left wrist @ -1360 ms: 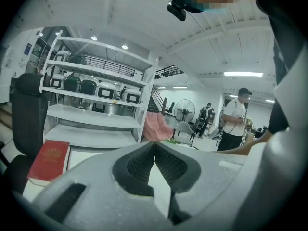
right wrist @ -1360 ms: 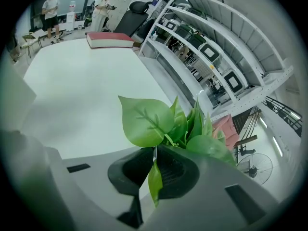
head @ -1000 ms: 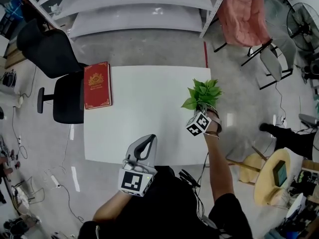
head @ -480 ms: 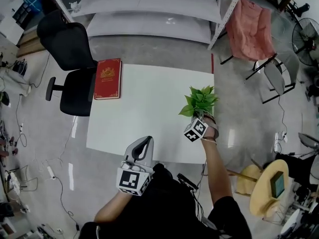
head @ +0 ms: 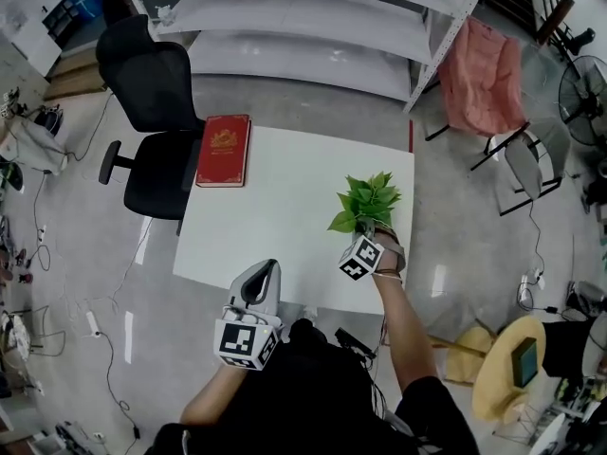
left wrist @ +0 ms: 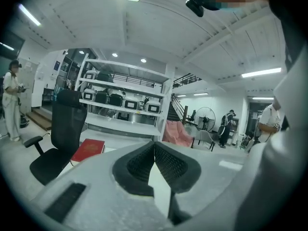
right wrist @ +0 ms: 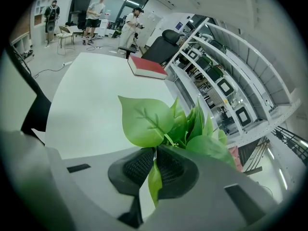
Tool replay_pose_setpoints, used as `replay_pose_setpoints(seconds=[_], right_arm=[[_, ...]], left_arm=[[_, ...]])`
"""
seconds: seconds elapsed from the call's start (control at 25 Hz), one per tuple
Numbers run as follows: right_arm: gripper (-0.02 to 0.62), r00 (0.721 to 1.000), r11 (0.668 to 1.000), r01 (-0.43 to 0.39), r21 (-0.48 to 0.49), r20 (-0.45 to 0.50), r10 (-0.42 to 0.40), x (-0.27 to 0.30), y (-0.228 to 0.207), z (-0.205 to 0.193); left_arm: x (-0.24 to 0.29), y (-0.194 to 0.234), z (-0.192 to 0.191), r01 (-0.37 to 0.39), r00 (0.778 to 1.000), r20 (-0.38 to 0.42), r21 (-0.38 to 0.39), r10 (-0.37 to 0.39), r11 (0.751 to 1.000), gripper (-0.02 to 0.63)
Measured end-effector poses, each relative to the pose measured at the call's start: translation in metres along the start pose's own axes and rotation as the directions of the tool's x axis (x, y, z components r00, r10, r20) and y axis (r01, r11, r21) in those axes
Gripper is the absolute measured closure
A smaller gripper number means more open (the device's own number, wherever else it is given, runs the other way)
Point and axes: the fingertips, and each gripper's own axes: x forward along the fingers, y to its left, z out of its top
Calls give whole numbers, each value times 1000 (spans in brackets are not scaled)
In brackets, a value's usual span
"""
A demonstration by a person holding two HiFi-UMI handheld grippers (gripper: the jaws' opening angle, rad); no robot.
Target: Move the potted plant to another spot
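The potted plant [head: 365,202] shows as a bunch of green leaves above the right part of the white table [head: 285,226]; its pot is hidden under the leaves and the gripper. My right gripper [head: 365,227] is shut on it, and in the right gripper view the jaws [right wrist: 155,150] pinch the stems with leaves [right wrist: 163,124] fanning out above them. My left gripper [head: 269,267] hovers at the table's front edge, shut and empty. In the left gripper view its tips [left wrist: 154,144] meet with nothing between them.
A red book [head: 224,150] lies at the table's far left corner, beside a black office chair [head: 156,112]. White shelving [head: 313,27] stands behind the table, a pink-draped chair [head: 484,64] at the back right, and a round wooden stool [head: 512,363] at the lower right. People stand far off.
My right gripper has carried the plant from the table's right edge a little inward, toward the left and nearer me. The left gripper has hardly moved. The head camera shifted.
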Motion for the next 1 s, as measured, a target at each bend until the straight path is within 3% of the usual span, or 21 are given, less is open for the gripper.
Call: replay_pose_setpoints(seconds=[0.6,1.0], right_arm=[[578,995,994,-67,-82,63,72,6,66,118],[578,994,990,-86,-112,64,93,23,95,151]], left_arm=[[-33,78,8,-28,999,15,-24,28,999,589],[-38,114,1,-23,1000,-3,-59,22,998,589]])
